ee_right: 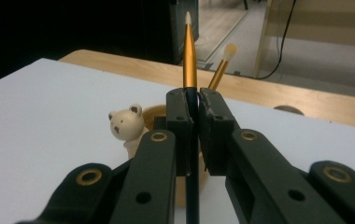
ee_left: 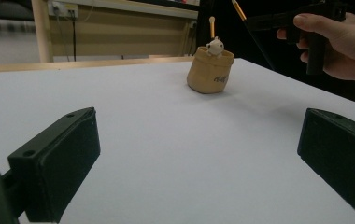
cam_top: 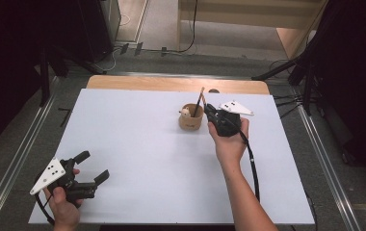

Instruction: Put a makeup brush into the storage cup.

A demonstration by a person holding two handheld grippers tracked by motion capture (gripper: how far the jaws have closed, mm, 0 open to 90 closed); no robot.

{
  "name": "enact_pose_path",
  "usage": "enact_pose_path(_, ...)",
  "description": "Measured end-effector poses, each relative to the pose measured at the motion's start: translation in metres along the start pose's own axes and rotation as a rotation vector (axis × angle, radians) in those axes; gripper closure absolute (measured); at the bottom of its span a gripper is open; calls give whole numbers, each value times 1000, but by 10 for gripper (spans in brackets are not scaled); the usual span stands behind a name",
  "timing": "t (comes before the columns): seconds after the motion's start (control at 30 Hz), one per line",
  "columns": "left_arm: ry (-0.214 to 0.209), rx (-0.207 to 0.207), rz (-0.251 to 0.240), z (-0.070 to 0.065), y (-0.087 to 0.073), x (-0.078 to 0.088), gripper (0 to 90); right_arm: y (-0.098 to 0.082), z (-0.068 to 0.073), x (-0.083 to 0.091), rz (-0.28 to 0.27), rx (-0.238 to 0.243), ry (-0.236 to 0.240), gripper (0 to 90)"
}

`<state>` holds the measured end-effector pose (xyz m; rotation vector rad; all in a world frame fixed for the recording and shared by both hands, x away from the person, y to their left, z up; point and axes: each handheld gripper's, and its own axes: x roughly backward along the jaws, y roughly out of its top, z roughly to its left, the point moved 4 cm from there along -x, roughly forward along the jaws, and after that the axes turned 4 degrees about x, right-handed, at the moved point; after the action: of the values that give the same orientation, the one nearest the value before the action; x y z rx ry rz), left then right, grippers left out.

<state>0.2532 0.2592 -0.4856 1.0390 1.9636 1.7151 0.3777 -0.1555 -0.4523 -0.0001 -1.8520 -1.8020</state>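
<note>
The right claw [ee_right: 192, 116] is clamped on a thin brush [ee_right: 188, 51] with a gold and dark handle, holding it upright with its pale tip on top, just above a small tan pot [cam_top: 191, 118]. The pot stands on the white worktop [cam_top: 137, 144] toward its far side; a little bear figure [ee_right: 126, 123] peeks over its rim and a second brush [ee_right: 223, 65] leans inside it. The left claw [cam_top: 93, 167] rests at the near left corner of the worktop, well apart from the pot, its jaws spread wide with nothing between them.
</note>
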Motion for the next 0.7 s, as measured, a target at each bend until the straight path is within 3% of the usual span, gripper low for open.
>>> enact_pose_path(0.1,-2,1,2,-1,0,-1,0,3,0,-2,-16,3,2,851)
enact_pose_path(0.2,-3,2,1,-1,0,-2,0,6,1,-5,-49,26,34,850)
enact_pose_path(0.7,-1,0,1,0,0,-1,0,20,-2,-13,-153,-37,34,850)
